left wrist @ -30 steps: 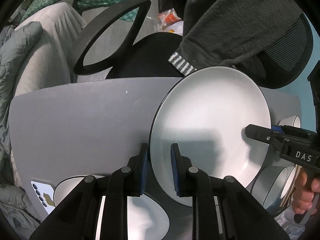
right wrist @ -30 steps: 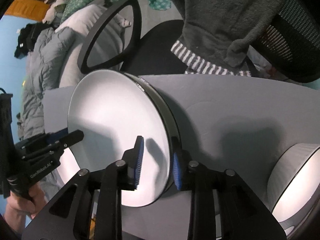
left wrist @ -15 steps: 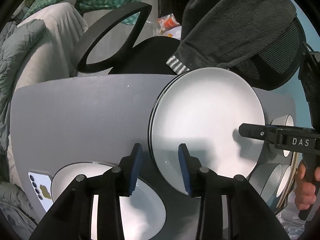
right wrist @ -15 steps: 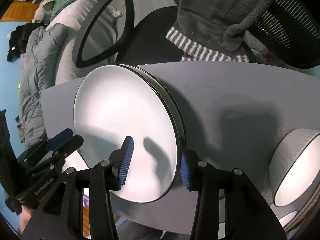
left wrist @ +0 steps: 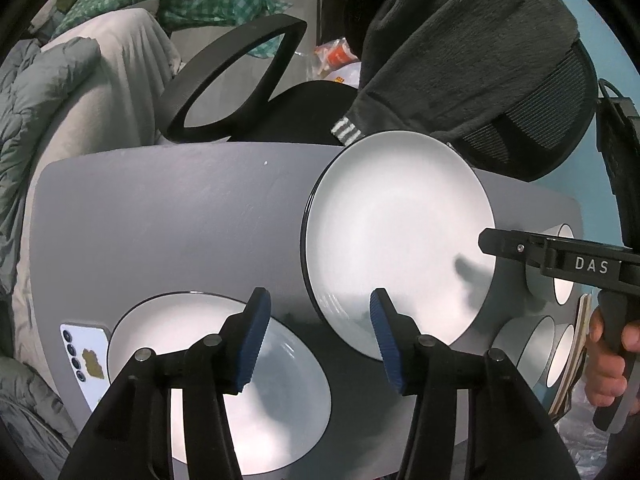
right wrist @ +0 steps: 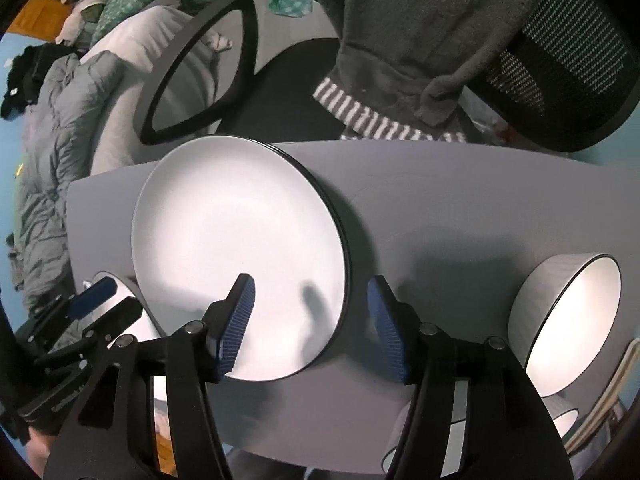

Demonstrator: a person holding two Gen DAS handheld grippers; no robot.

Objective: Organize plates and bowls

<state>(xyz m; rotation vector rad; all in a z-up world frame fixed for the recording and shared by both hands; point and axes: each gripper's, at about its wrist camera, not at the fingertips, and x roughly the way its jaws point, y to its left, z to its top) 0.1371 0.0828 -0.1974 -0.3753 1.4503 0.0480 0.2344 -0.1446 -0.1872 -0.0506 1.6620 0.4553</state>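
Both grippers hang over the grey counter with their blue pads spread wide and nothing between them. The left gripper sits at the near edge, and its right pad overlaps the near rim of the plate stack, though I cannot tell whether it touches. The stack lies flat in the middle of the counter; in the right wrist view its dark rims show several plates layered under the white top one. The right gripper straddles the stack's right edge, left pad above the white face, right pad above bare counter.

Near the left gripper, another plate lies at the near edge, partly hidden by the gripper's arms. A phone rests just left of it. On the right side stands a big bowl, white inside and grey outside, with a smaller bowl near it, mostly cut off from view. In the left wrist view more bowls crowd the right end.

Beyond the far edge an office chair is pushed against the counter, a dark fleece draped over its mesh back. A grey duvet is heaped to the far left.
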